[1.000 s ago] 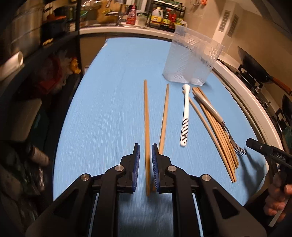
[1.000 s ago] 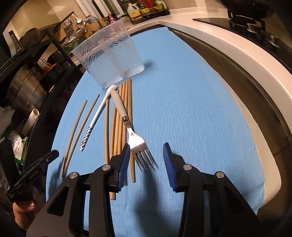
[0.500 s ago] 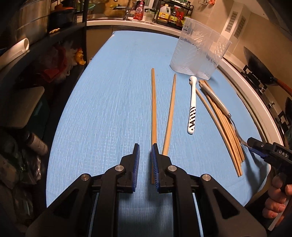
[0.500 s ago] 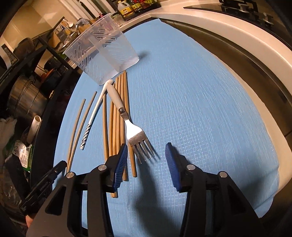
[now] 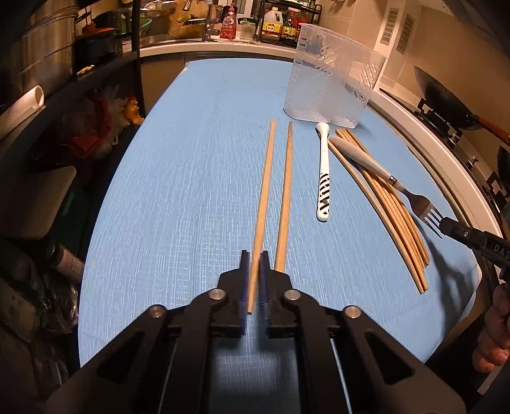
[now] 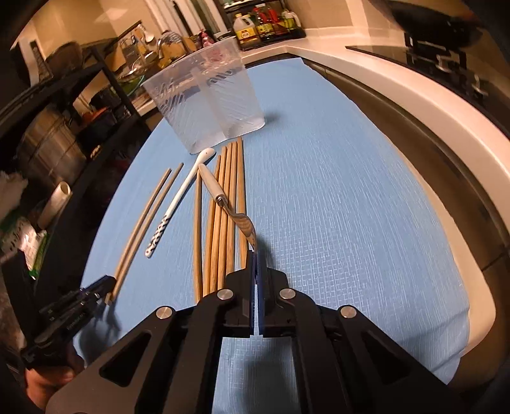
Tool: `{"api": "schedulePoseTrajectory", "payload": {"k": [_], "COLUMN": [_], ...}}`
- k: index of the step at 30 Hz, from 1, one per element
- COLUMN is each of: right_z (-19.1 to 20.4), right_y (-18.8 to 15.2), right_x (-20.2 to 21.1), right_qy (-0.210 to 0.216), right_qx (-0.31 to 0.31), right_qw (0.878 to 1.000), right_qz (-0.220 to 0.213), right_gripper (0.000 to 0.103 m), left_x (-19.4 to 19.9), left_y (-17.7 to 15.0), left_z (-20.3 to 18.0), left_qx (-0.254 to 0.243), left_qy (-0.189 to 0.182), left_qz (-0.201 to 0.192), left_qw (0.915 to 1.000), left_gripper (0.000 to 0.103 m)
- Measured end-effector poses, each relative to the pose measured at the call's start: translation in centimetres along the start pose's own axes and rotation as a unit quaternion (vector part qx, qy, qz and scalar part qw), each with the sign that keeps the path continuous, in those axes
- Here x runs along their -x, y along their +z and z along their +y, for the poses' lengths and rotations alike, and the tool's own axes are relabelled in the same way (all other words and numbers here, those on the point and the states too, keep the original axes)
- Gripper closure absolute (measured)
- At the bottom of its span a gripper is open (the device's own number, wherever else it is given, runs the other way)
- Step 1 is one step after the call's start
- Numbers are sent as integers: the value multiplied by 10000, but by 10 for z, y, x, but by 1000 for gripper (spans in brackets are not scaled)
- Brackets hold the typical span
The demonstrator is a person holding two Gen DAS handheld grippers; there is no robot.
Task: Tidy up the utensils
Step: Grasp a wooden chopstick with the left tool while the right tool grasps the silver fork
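Observation:
My left gripper (image 5: 254, 259) is shut on the near end of a wooden chopstick (image 5: 264, 184), which runs away across the blue mat; a second chopstick (image 5: 284, 197) lies just right of it. My right gripper (image 6: 256, 253) is shut on the tines of a fork (image 6: 223, 199) with a pale handle, its head turned on edge over a bundle of several chopsticks (image 6: 220, 219). A white spoon (image 6: 178, 203) with a striped handle lies between the two groups. A clear plastic utensil holder (image 6: 207, 102) stands upright at the far end of the utensils.
The blue mat (image 6: 334, 207) covers a counter with a white rim (image 6: 430, 121). A stove with a wok (image 5: 446, 105) sits beyond the right rim. Shelves with pots (image 5: 47, 57) stand to the left, and bottles (image 5: 274, 28) line the back.
Both grippers have shut: the left onto the chopstick that lay between its fingers, the right onto the fork's tines, tipping the fork head on edge.

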State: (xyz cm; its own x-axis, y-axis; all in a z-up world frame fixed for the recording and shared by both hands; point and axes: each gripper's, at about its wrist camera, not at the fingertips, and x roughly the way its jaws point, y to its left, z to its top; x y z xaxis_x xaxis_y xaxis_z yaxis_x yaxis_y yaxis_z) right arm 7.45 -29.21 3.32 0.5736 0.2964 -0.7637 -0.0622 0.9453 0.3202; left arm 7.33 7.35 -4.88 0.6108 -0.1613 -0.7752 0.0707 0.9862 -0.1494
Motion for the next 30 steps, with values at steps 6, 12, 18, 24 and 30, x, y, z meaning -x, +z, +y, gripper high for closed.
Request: {"api": "schedulePoseTrajectory", "payload": {"k": [6,12,18,24,30], "right_z": [6,3,6,9,16], "right_y": [-7,-7,-8,-9,-7], "right_x": [-14,-15,-15,-15,-19], "right_qy": [-313,-308,-384,-453,-590], "right_qx": [395,351,447,453,632], "right_qw": [9984,9986,9981,9979,9963], "right_qz": [255,255,200,139,0], "right_gripper": [96,96,96,96,80], "left_x": [1,4,6,8,8], "left_y": [-4,-12,-18,-19,-20], "left_z": [-9,-16,-20,-17,-18], "left_qx": [-210,-356,-353,-206,-159], "left_qy": [130,391,537,498,504], "left_qz": [-48,-204,-359,-382,-414], "left_qw": [9997,9984,9973,9978,9977], "left_gripper": [97,97,97,97,97]}}
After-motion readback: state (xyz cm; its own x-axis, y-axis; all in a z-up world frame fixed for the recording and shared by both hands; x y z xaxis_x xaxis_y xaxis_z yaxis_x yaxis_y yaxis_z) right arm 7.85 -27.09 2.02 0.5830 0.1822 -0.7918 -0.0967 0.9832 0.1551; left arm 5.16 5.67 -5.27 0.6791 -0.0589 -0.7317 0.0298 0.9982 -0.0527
